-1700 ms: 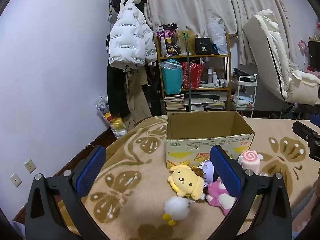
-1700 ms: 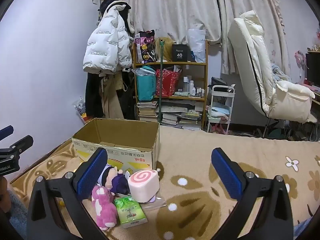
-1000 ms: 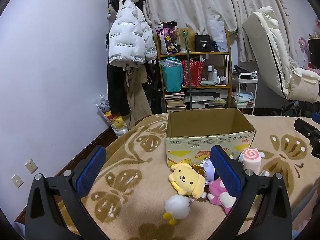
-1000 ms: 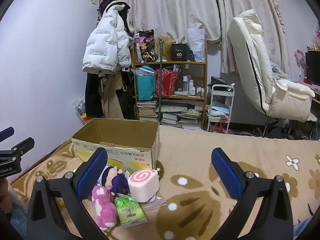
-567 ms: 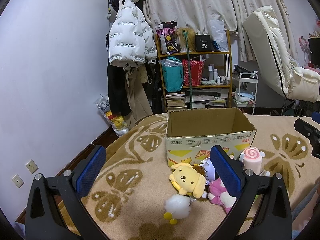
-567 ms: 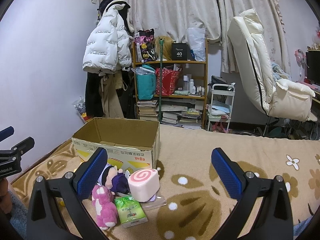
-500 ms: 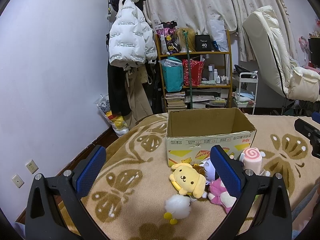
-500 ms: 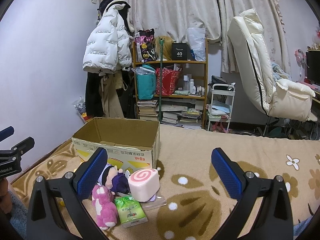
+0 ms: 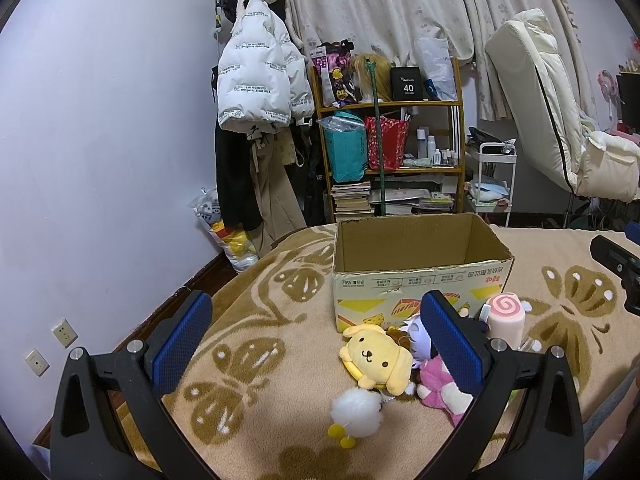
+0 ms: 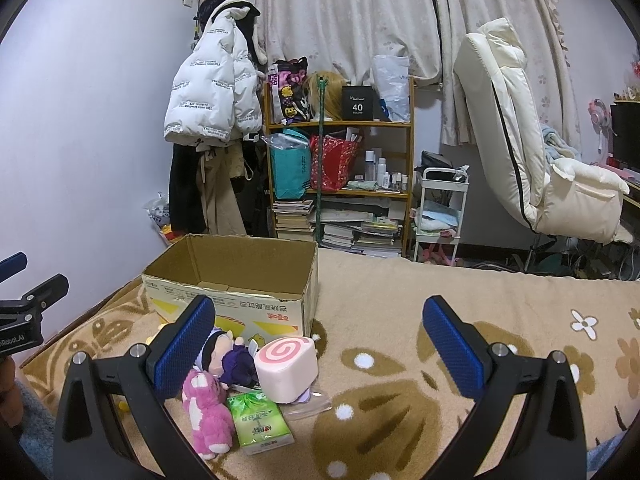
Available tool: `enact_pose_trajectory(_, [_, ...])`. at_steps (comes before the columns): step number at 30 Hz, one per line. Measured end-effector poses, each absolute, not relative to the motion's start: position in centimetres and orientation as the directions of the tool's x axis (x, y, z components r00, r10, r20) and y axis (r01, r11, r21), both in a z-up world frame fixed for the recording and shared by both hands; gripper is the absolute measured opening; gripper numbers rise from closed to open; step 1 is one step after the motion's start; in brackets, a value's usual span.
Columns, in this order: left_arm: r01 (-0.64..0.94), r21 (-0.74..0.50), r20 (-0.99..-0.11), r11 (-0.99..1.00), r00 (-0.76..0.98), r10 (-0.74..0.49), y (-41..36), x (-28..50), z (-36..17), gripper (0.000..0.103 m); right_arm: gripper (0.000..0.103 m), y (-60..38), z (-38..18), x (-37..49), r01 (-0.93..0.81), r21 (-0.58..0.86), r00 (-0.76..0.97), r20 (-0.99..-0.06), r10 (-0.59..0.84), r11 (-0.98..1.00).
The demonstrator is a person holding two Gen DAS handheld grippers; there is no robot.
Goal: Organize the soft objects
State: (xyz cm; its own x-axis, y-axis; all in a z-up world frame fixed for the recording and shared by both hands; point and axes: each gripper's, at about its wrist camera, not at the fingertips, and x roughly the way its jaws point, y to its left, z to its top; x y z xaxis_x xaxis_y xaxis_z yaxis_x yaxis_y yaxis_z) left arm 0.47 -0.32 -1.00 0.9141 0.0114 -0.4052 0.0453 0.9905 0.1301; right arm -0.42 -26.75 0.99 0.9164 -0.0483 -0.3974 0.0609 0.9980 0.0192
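Only the left wrist view shows the yellow dog plush [image 9: 376,360] and white pompom [image 9: 356,410], at six o'clock of the cardboard box [image 9: 420,276]; only the right shows the green tissue pack [image 10: 260,420]. Left gripper [image 9: 316,340] and right gripper [image 10: 316,344] both gape, empty.

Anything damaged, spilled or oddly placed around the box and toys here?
The cardboard box has a ragged, torn top edge and lacks flaps. A green tissue pack lies among the plush toys. Nothing is spilled.

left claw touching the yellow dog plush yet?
Apart. In the left wrist view the left claw is wide open and raised, and the yellow dog plush lies on the blanket beyond its fingers, with blanket showing between them.
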Motion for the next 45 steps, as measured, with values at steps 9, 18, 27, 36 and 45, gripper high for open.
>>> enact_pose_trajectory(9, [0.044, 0.131, -0.405, 0.99, 0.914, 0.013, -0.14, 0.44, -1.11, 0.103, 0.103, -26.73, 0.96, -0.41, 0.06, 0.019, 0.916, -0.398, -0.047, 0.998])
enact_pose_trajectory(18, [0.043, 0.132, -0.406, 0.99, 0.914, 0.015, -0.22, 0.46, -1.08, 0.103, 0.103, -26.72, 0.94, -0.41, 0.061, 0.019, 0.915, -0.4, -0.048, 0.998])
enact_pose_trajectory(27, [0.043, 0.134, -0.409, 0.99, 0.912, 0.015, -0.17, 0.49, -1.18, 0.103, 0.103, -26.66, 1.14, -0.48, 0.06, 0.019, 0.916, -0.399, -0.047, 0.998])
enact_pose_trajectory(36, [0.041, 0.137, -0.416, 0.99, 0.909, 0.019, 0.3, 0.62, -1.7, 0.103, 0.103, -26.8, 1.01, -0.46, 0.061, 0.018, 0.916, -0.398, -0.049, 0.998])
enact_pose_trajectory(45, [0.041, 0.137, -0.418, 0.99, 0.908, 0.02, 0.29, 0.65, -1.63, 0.103, 0.103, -26.75, 0.75, -0.43, 0.064, 0.016, 0.916, -0.397, -0.052, 0.998])
